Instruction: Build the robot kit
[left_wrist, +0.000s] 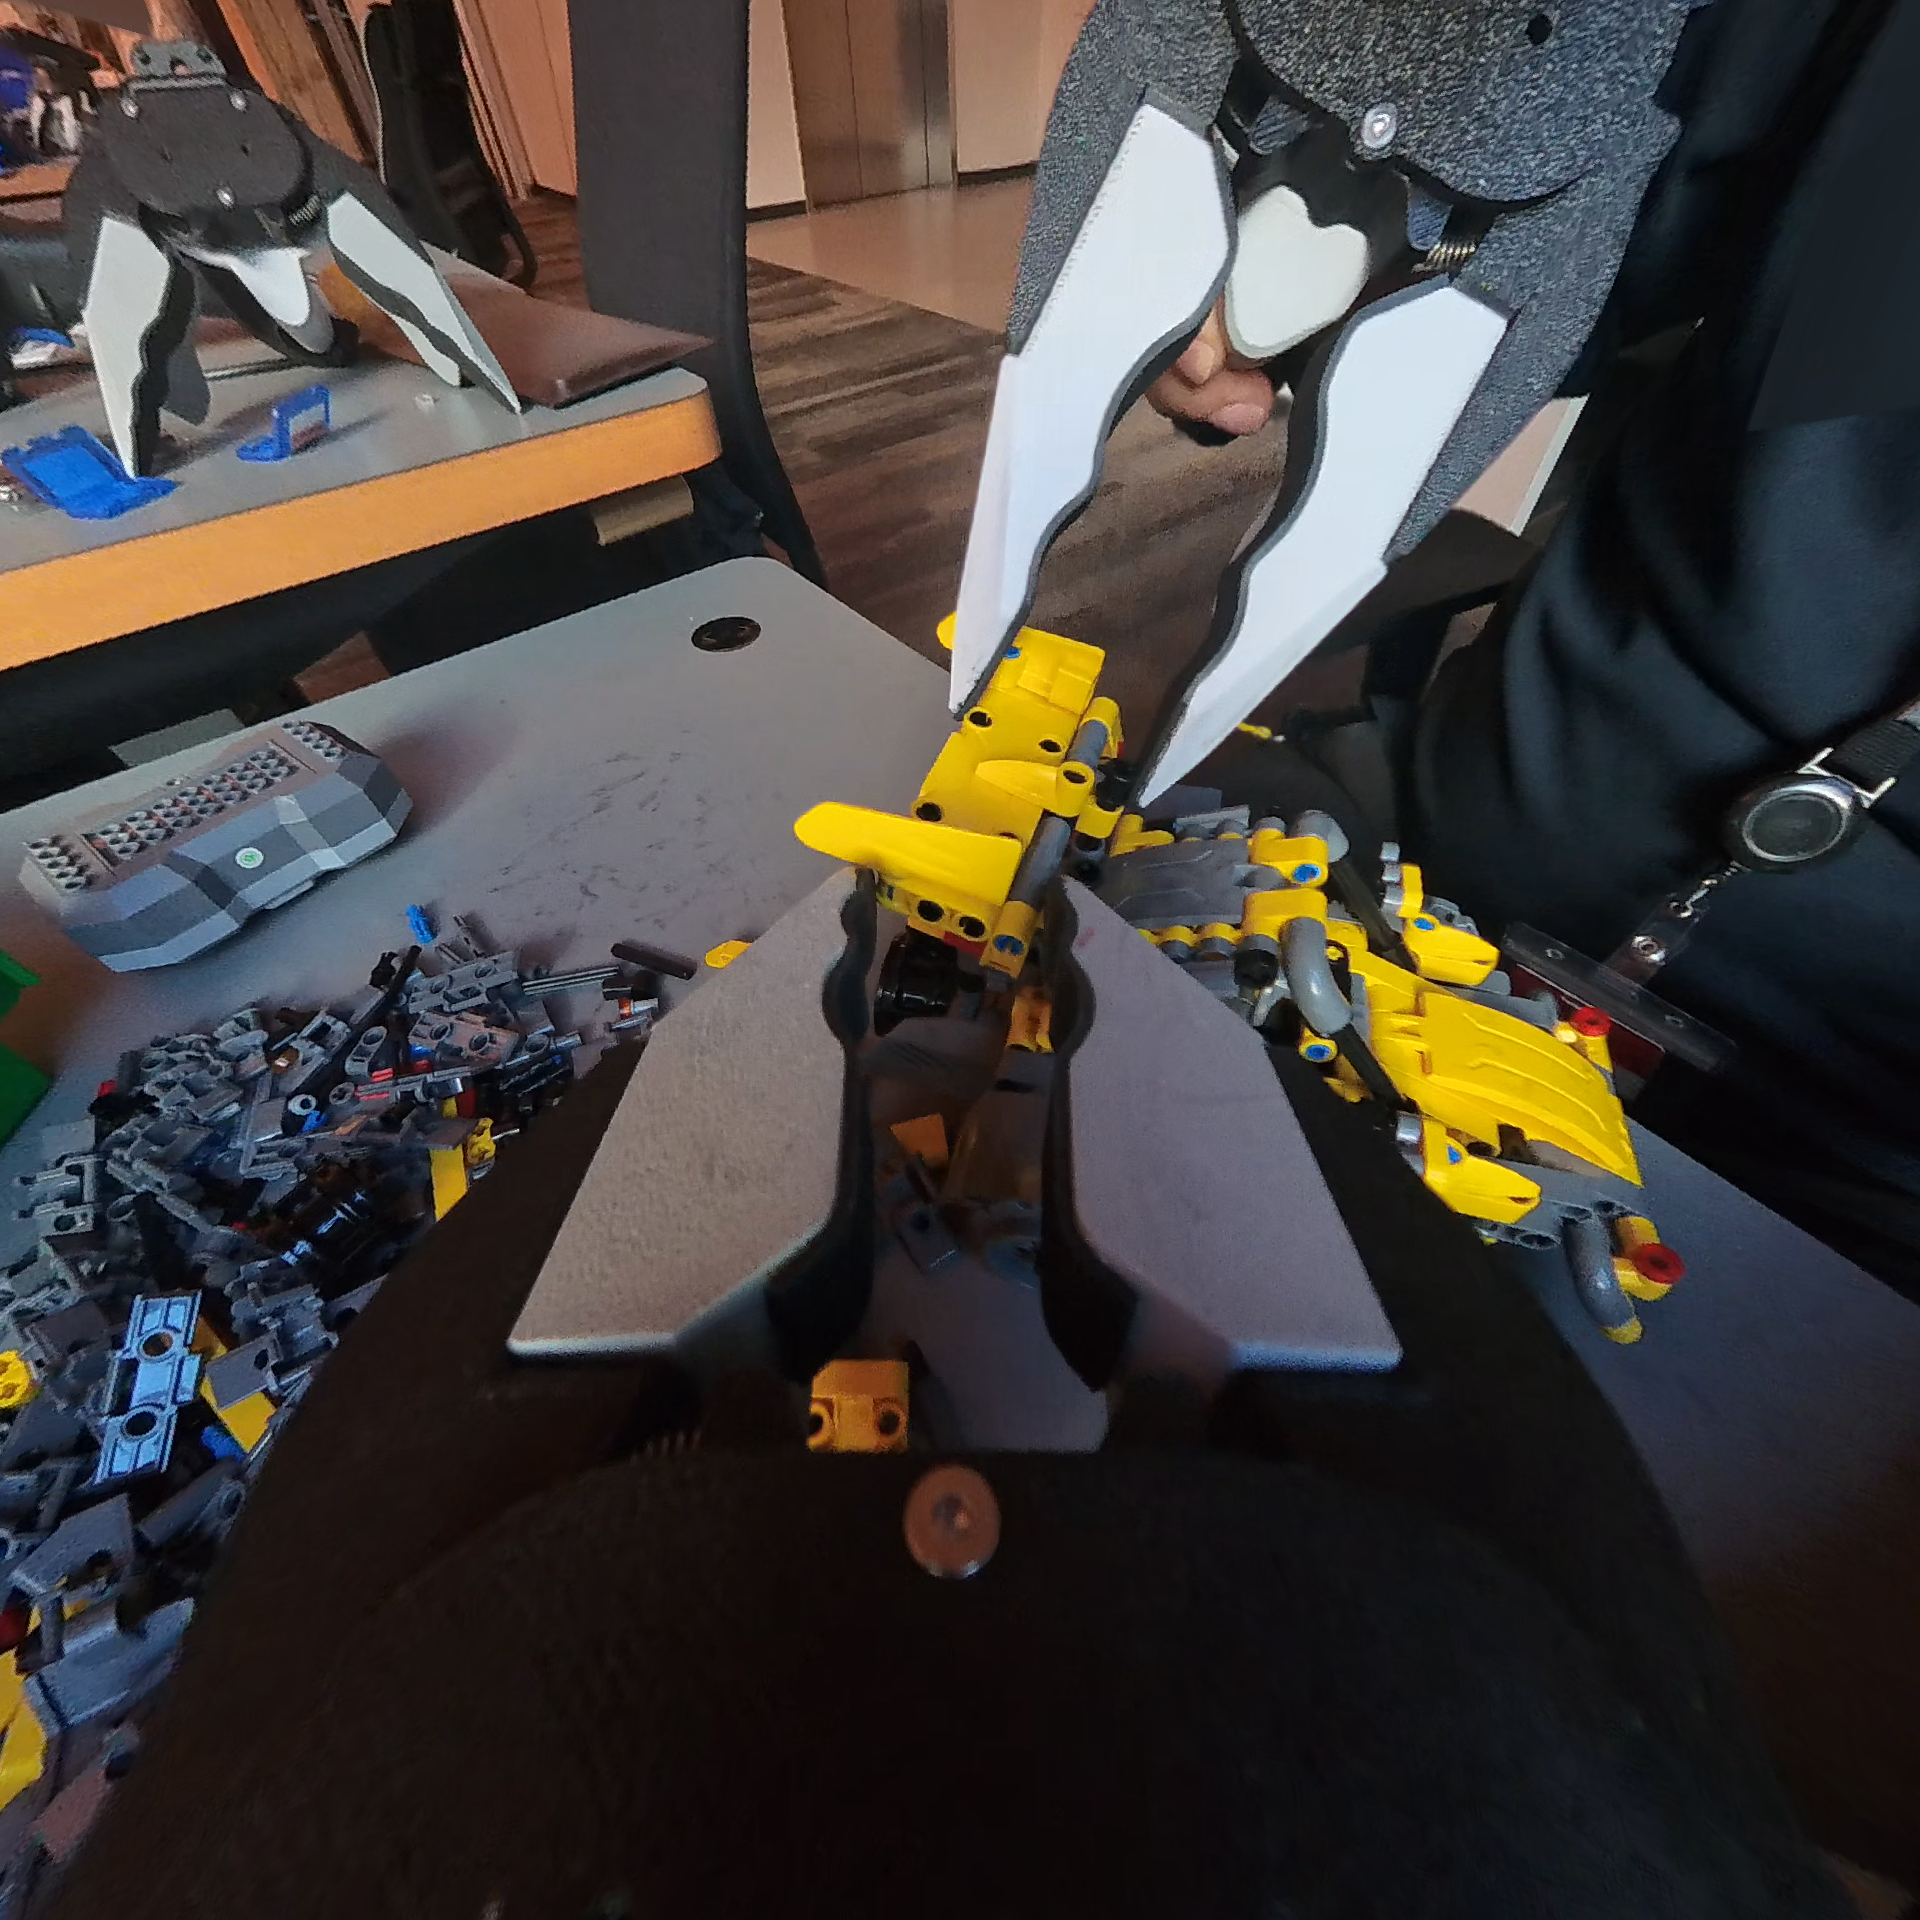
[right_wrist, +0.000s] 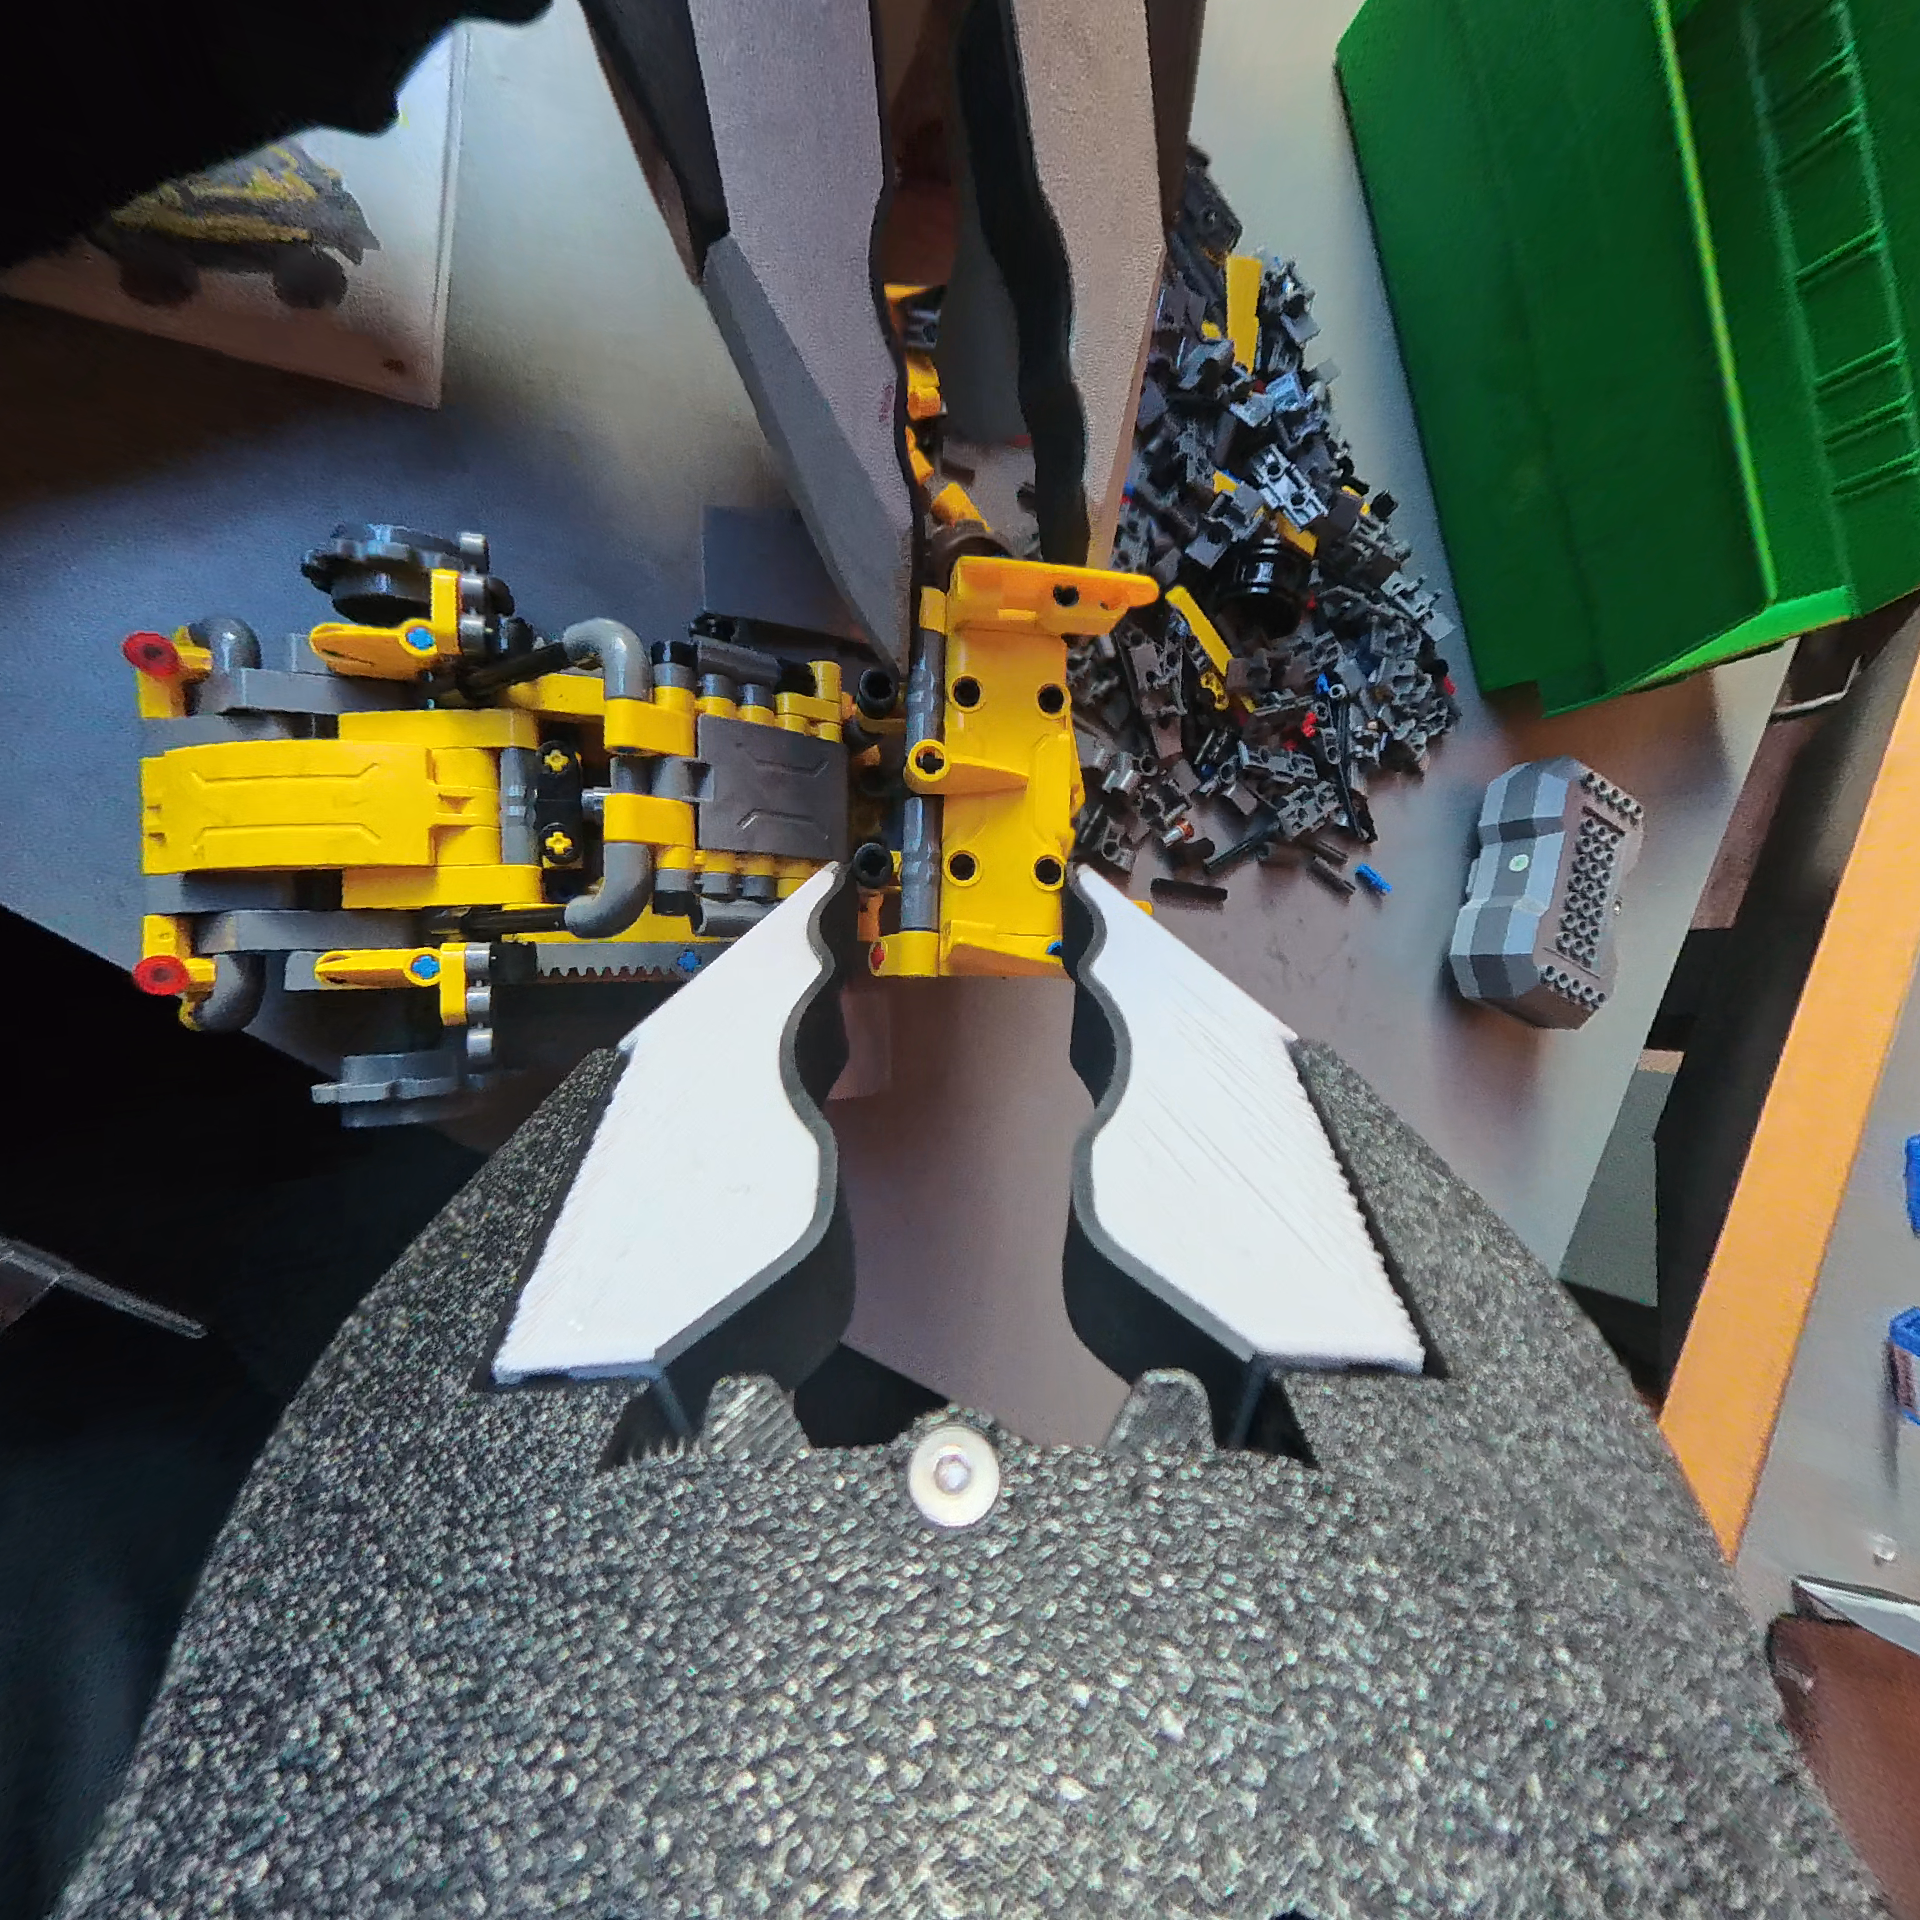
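A yellow brick block (right_wrist: 1003, 769), the end section of a yellow and grey brick vehicle (right_wrist: 436, 800), is seen at the middle of the grey table (right_wrist: 1330, 966). It is clasped on its two side faces by the white fingers of the right gripper (right_wrist: 951, 904), whose jaws are set apart only by the block's width. From the far side, the left gripper (right_wrist: 971, 582) is closed on the opposite end of the same block, near a dark grey rod along it; in the left wrist view its tips (left_wrist: 961, 904) are seen pressed against the yellow block (left_wrist: 997, 810), with the right gripper (left_wrist: 1049, 758) coming down from above.

A heap of loose grey, black and yellow pieces (left_wrist: 260, 1122) is spread just beside the vehicle, and a grey studded housing (left_wrist: 218, 842) lies beyond it.

Only in the right wrist view are a green bin (right_wrist: 1631, 343) and a printed card bearing a vehicle picture (right_wrist: 260, 229) shown. Only in the left wrist view are a neighbouring table (left_wrist: 436, 488) with a third gripper (left_wrist: 260, 239) and blue parts (left_wrist: 73, 473), and a person's dark sleeve (left_wrist: 1714, 623), shown.
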